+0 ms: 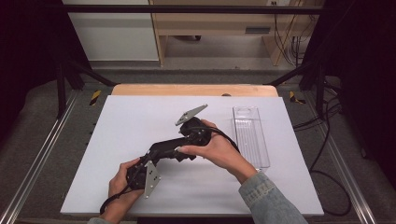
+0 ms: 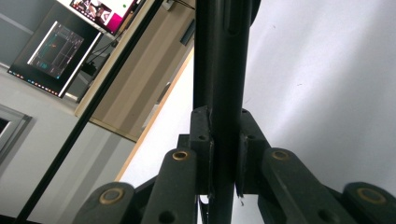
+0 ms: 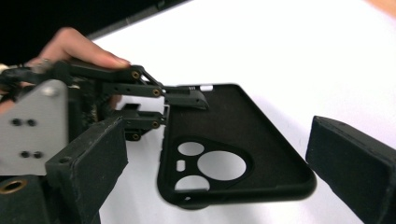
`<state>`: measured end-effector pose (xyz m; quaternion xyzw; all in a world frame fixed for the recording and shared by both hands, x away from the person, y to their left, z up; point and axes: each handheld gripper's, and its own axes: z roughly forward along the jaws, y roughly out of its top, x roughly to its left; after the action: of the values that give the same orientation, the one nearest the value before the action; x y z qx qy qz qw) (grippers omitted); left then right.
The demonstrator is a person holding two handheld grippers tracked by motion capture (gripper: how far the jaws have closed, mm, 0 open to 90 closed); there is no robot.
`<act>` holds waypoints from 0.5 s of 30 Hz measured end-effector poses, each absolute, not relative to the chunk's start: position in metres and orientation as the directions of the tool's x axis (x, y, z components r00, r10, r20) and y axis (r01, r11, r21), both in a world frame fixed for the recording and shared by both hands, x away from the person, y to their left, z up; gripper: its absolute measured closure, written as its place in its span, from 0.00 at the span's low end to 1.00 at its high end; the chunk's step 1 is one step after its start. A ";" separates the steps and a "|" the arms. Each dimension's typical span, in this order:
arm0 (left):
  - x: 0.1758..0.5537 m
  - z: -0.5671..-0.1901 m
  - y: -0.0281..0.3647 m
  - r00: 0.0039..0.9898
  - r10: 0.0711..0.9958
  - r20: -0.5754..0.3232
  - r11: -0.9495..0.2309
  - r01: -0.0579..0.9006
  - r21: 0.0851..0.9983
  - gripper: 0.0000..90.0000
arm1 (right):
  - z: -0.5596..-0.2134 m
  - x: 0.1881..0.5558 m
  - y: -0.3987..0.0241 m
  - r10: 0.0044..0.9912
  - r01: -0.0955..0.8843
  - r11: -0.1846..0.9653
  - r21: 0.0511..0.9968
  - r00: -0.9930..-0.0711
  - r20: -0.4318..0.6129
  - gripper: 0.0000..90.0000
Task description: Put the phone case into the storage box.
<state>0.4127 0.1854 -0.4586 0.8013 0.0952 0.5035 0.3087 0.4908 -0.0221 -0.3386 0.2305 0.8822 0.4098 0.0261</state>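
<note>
In the high view, a long clear plastic tray (image 1: 251, 135) lies on the white table (image 1: 140, 116) right of centre, running from mid-frame toward the lower right; nothing can be made out inside it. At the frame's centre the person's two hands meet. The right hand (image 1: 219, 150) holds the right gripper (image 1: 194, 130), its grey three-cornered plate tilted up toward the top of the frame. The left hand (image 1: 122, 179), at lower left of centre, holds the left gripper (image 1: 154, 156), its grey plate facing the camera. A black slab between the two grippers is too dark to make out here.

The left gripper view looks along its own jaws at bottom centre. They are pressed onto the thin edge of a black soft phone case (image 2: 219, 70), which rises as a dark vertical bar to the top of the frame. Monitors glow at upper left, and the white table fills the right side.

The right gripper view shows the case (image 3: 243, 140) from its open inner side, with its camera cut-outs at lower centre, held above the table. The left gripper (image 3: 182, 105) pinches the case's far end at left of centre, fingers behind it. The right gripper's own jaws stand spread wide at either side of the case, lower left and lower right, touching nothing.
</note>
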 end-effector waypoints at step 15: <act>0.415 -0.456 0.192 0.475 0.522 0.709 -0.764 -0.110 0.636 0.89 | -0.335 0.480 -0.037 0.459 0.314 0.500 0.807 -0.886 0.060 0.06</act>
<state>0.4153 0.1918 -0.4559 0.7975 0.1292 0.4960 0.3181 0.4805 -0.0374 -0.3348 0.2240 0.8623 0.4468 0.0814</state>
